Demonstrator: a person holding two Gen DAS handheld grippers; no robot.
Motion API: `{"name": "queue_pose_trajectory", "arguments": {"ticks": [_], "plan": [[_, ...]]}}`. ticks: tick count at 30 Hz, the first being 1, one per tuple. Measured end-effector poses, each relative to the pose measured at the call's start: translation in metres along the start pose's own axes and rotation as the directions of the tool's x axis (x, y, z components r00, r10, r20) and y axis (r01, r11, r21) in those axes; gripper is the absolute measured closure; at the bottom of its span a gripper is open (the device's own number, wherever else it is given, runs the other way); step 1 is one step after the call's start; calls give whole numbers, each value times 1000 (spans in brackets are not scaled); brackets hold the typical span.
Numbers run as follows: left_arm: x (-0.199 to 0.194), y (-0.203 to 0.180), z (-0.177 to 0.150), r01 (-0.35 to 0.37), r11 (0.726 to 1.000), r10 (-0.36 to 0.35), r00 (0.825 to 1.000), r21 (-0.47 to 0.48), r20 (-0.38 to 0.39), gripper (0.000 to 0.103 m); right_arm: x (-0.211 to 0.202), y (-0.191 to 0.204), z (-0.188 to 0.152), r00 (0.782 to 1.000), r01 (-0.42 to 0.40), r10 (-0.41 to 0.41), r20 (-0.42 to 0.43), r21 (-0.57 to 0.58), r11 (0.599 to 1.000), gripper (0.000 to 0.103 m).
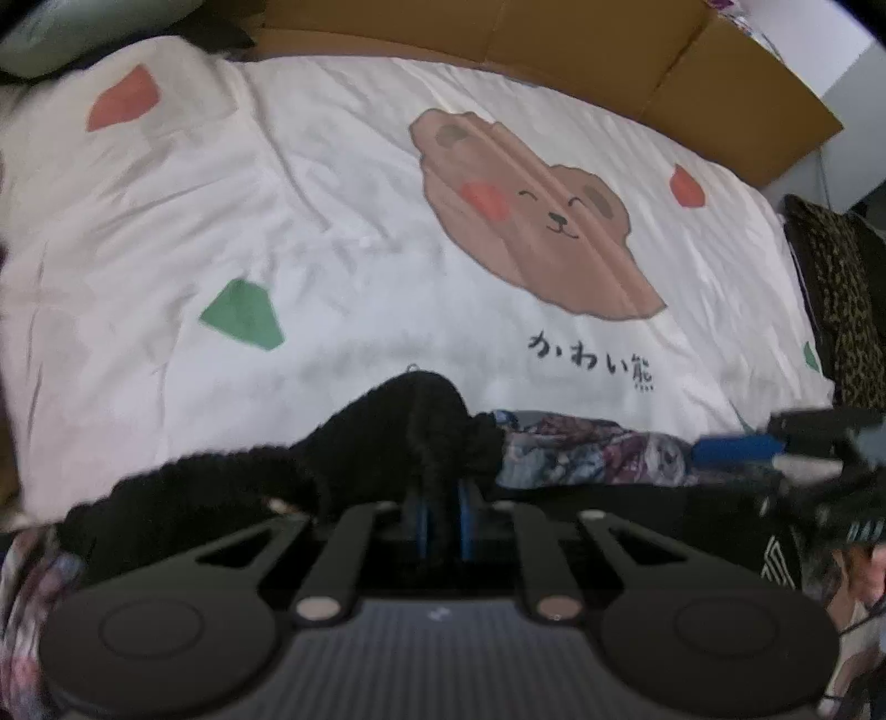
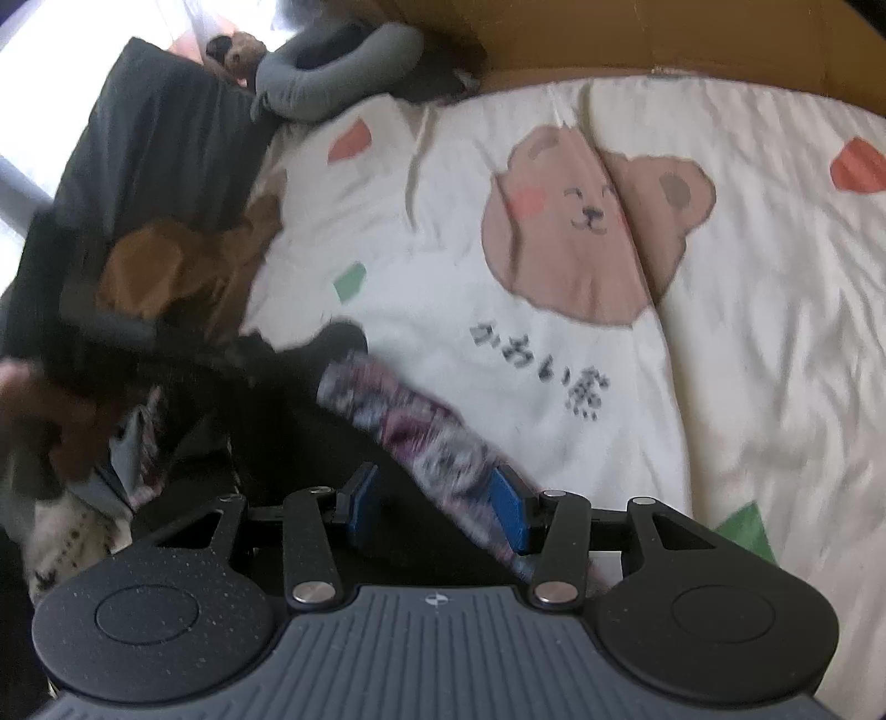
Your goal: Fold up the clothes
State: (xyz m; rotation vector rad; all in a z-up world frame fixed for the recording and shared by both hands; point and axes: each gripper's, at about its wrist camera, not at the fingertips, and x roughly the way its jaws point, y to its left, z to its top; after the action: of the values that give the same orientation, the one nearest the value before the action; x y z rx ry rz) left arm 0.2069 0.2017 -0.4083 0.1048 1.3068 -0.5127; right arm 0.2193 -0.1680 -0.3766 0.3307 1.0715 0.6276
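Note:
A black fuzzy garment [image 1: 382, 443] with a flowery patterned band [image 1: 581, 451] lies along the near edge of the bed. My left gripper [image 1: 443, 520] points steeply down, its blue pads close together and pinching a raised bunch of the black cloth. One blue pad [image 1: 731, 447] of the other gripper shows at the right end of the band. In the right wrist view my right gripper [image 2: 437, 507] stands with its pads well apart. The black garment [image 2: 288, 404] lies between them and the patterned band [image 2: 398, 412] runs past the right pad. I see no squeeze there.
A white duvet [image 1: 332, 221] with a brown bear print covers the bed. A brown headboard [image 1: 609, 50] is behind it. Leopard-print cloth [image 1: 841, 310] lies at the right edge. A grey neck pillow [image 2: 332, 72], dark bedding [image 2: 155, 155], a brown garment [image 2: 166, 266] and a blurred hand [image 2: 33, 404] are at the left.

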Motion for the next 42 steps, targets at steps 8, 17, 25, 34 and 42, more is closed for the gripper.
{"name": "queue_pose_trajectory", "arguments": {"ticks": [8,17,25,34,42], "plan": [[-10,7,-35,-26,999,26,999,20,20,92,13,17,32,1000,-28,28,6,-52,998,54],[-13,13,-48,-1,1000,0,999,30,42,90,68,32,21,987,-53,33,-160,-122,991,54],[-20,17,-41,51,998,-49,996,-29,74,63,67,38,1,982,-45,19,-187,-137,990,86],[-9,13,-17,110,992,-102,988,-60,120,42,60,51,-10,987,-13,-15,-159,-171,985,88],[20,10,-16,102,992,-98,994,-70,54,59,53,50,-13,993,-4,-18,-121,-176,984,91]]}}
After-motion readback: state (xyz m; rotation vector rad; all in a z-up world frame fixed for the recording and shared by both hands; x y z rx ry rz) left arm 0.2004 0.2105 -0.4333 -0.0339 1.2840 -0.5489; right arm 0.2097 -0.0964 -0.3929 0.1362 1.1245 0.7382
